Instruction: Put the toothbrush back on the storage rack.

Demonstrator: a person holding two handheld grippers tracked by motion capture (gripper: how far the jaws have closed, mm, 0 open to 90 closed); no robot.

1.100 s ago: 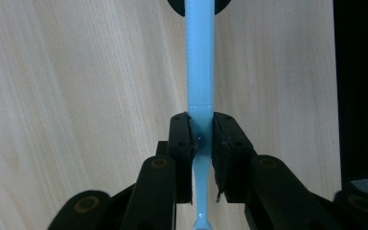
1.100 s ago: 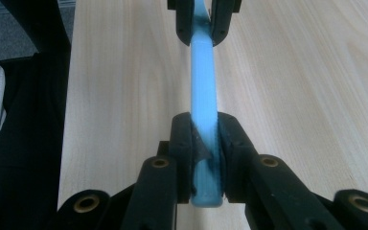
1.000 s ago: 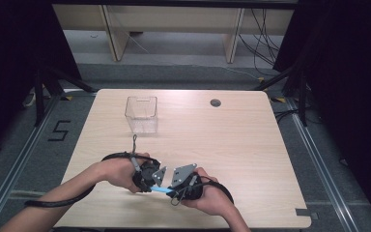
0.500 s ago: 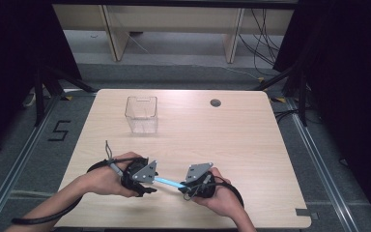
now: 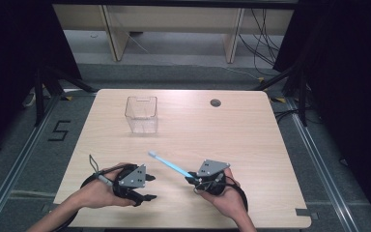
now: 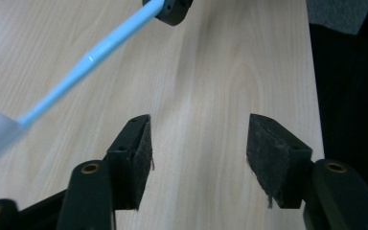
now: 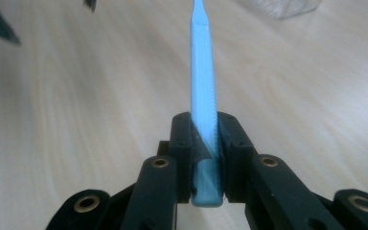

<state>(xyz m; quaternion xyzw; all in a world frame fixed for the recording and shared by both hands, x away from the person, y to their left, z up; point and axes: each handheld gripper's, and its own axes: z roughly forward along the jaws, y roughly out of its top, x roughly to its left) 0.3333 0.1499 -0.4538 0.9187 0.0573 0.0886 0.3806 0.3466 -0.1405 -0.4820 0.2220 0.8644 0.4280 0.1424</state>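
Observation:
A light blue toothbrush (image 5: 170,166) is clamped by its handle end in my right gripper (image 5: 193,177), which is shut on it near the table's front. The brush sticks out up and to the left, its white head (image 5: 151,154) in the air. In the right gripper view the handle (image 7: 203,86) runs straight ahead between the jaws. My left gripper (image 5: 149,187) stands open at the front left, nothing between its pads (image 6: 139,158). In the left gripper view the toothbrush (image 6: 91,57) crosses above it, apart from the pads.
A clear plastic box (image 5: 141,114) stands at the back left of the wooden table (image 5: 251,140). A round cable hole (image 5: 215,102) sits near the far edge. Dark floor and shelf legs lie beyond the table.
The left gripper has let go of the toothbrush and pulled away to the left. The right gripper now holds it alone, swung so the head points toward the back left.

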